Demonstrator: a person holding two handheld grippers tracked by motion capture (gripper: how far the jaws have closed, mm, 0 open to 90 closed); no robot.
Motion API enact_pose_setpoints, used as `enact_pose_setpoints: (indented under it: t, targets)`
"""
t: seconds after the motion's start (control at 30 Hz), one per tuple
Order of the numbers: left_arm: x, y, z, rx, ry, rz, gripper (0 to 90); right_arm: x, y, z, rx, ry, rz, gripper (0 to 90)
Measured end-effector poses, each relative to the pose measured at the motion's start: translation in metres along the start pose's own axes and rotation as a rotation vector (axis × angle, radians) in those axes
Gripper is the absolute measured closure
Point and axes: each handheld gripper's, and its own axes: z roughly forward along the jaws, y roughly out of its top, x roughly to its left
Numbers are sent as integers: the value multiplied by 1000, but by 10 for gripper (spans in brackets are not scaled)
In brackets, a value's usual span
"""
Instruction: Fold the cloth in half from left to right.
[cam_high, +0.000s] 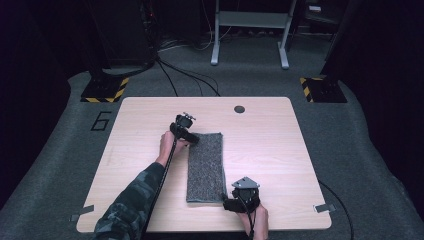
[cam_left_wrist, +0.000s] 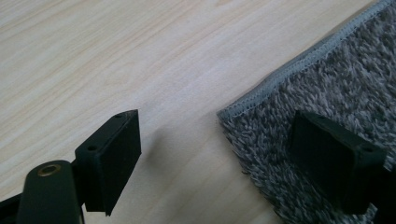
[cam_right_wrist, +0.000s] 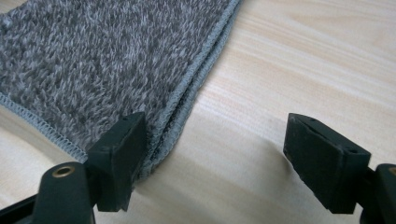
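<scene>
A grey fuzzy towel (cam_high: 205, 167), folded into a long strip, lies flat in the middle of the wooden table (cam_high: 280, 145). My left gripper (cam_high: 192, 139) is at the towel's far left corner and stands open. In the left gripper view, one pad (cam_left_wrist: 336, 158) hangs over the towel (cam_left_wrist: 336, 79) and the other over bare wood, with the left gripper (cam_left_wrist: 215, 119) straddling the stitched corner. My right gripper (cam_high: 226, 202) is open at the near right corner. Its view shows the right gripper (cam_right_wrist: 215, 120) beside the towel's (cam_right_wrist: 107, 51) doubled hem, one pad (cam_right_wrist: 119, 158) over the hem.
A round cable hole (cam_high: 239, 109) sits near the table's far edge. Bare wood lies on both sides of the towel. Beyond the table are a white frame (cam_high: 250, 30), floor cables and two hazard-striped bases (cam_high: 105, 90). Tape tabs mark the table's near corners.
</scene>
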Motion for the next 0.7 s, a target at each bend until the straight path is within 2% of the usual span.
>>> enact_pose_setpoints:
  t: [0.1,0.27,0.33,0.37,0.4,0.57,0.7]
  targets:
    - [-2,-2,-4,-7,-7,7,152,0,-2,-2,4,3,5,195]
    - [-4,-10,-19,-35,-51,7,148,-7,2,-7,-20,27,9,163]
    - [-7,-14,-26,-48,-55,15,148,-10,6,-7,-29,24,2,159]
    - [-8,-17,-30,-53,-65,20,147,-9,8,-7,-31,23,14,157]
    - [-10,-19,-34,-58,-71,28,147,-11,10,-7,-32,23,-6,157]
    - [-23,-40,-54,-87,-114,62,143,-14,24,0,-36,12,-18,149]
    - [-39,-66,-69,-106,-150,90,144,-18,36,8,-34,5,-41,151]
